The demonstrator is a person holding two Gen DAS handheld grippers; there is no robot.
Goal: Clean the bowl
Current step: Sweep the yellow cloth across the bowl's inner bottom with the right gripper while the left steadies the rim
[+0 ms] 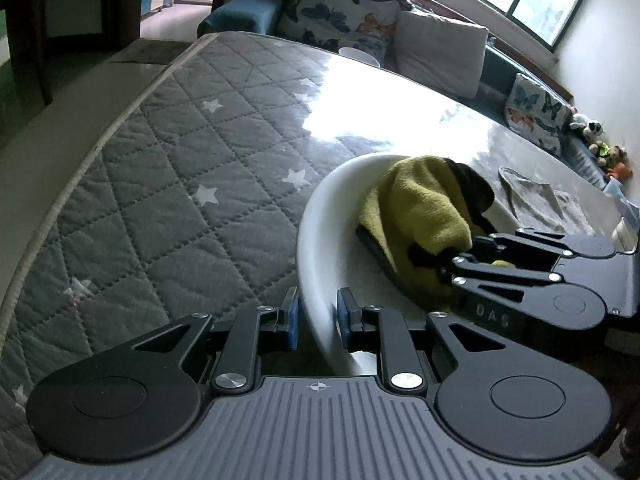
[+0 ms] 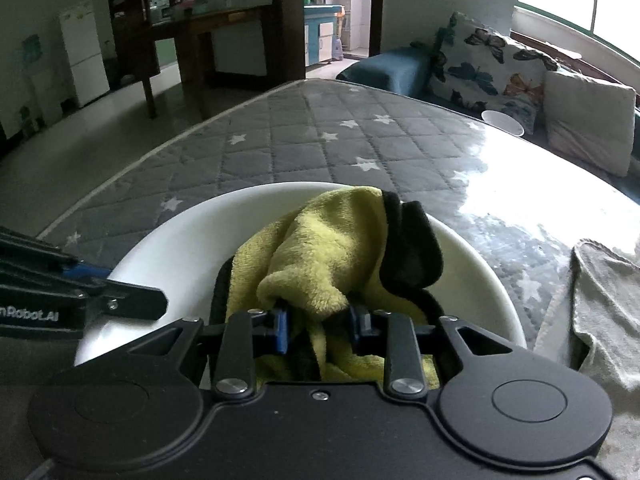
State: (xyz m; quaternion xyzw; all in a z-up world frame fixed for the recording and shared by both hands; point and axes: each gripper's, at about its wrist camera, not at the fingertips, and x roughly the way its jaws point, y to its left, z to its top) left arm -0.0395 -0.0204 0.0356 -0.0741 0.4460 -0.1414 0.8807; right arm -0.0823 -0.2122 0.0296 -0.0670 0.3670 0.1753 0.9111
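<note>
Grey quilted cover (image 1: 168, 168) printed with white stars lies over the surface, glossy with window glare out ahead of both tongs. Beyond its far edge runs a blue sofa (image 2: 394, 67) carrying a butterfly-print cushion (image 2: 486, 66) and a plain pale cushion (image 2: 588, 120).

Closer in, a large white bowl (image 1: 320, 232) stands on the surface directly ahead of the left tongs (image 1: 317, 318) and just beneath the right tongs (image 2: 319, 328). The left tongs straddle the bowl's near rim, one blue-padded finger (image 1: 292, 322) outside the wall and the other inside; the pads sit close to the rim, so they seem to be pinching it, though the contact itself is blurred.

Inside the bowl a yellow-green cloth with a black edge (image 1: 424, 216) is bunched up, rising above the rim. The right tongs are closed on a fold of this cloth, with fabric pushed up and around their tips, and in the left wrist view they reach into the bowl from the right (image 1: 444, 258).

To the right of the right tongs a grey rag (image 2: 604, 300) lies flat on the surface, apart from the bowl. Far ahead, near the sofa-side edge, stands a small white cup (image 2: 502, 120).
</note>
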